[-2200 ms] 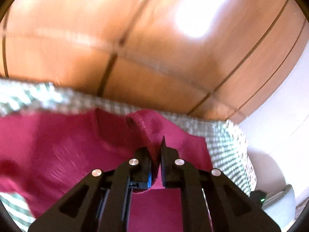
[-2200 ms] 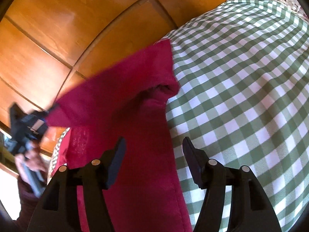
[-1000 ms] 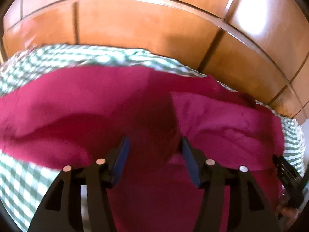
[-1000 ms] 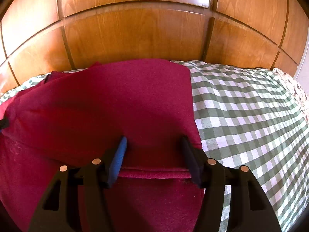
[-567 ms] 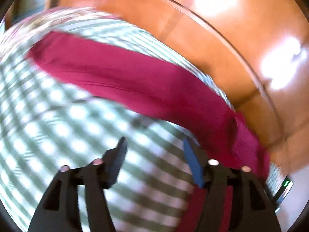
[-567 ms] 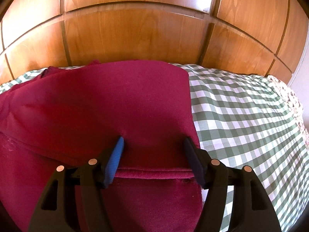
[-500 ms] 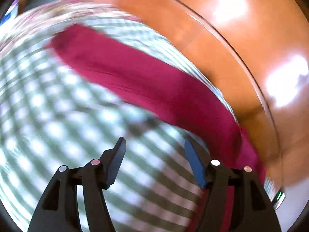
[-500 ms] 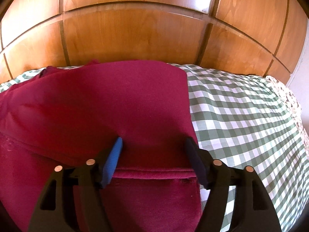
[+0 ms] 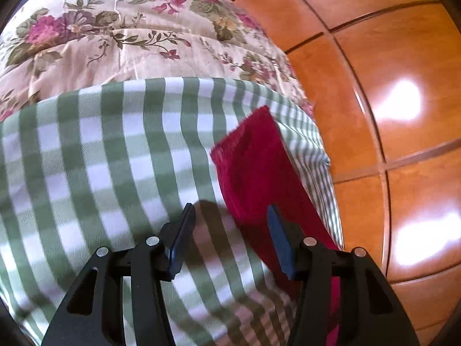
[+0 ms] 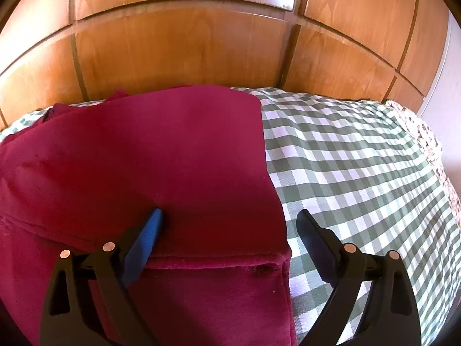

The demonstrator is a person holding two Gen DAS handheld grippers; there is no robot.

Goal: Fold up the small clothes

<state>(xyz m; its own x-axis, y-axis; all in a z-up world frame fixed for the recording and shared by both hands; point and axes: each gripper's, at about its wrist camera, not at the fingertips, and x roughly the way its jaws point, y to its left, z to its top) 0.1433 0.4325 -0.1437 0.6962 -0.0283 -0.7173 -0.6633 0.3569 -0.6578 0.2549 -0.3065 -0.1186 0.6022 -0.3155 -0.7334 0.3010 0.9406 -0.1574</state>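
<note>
A dark red garment (image 10: 144, 167) lies on the green-and-white checked cloth (image 10: 360, 155), with a folded layer lying over its lower part. My right gripper (image 10: 230, 219) is open and empty, low over the garment's right edge; its left finger rests on the fabric, its right finger is over the cloth. In the left wrist view a long red part of the garment (image 9: 259, 173) runs along the cloth's right side. My left gripper (image 9: 230, 216) is open and empty, just above the checked cloth (image 9: 100, 158) beside that part's end.
Orange wooden panels (image 10: 178, 46) stand behind the bed and fill the right of the left wrist view (image 9: 403, 115). A floral quilt (image 9: 115, 28) lies beyond the checked cloth, also showing at the right edge of the right wrist view (image 10: 429, 138).
My left gripper let go of the garment, opened and swung away to the long red part's end. My right gripper stayed open and shifted slightly right over the folded layer.
</note>
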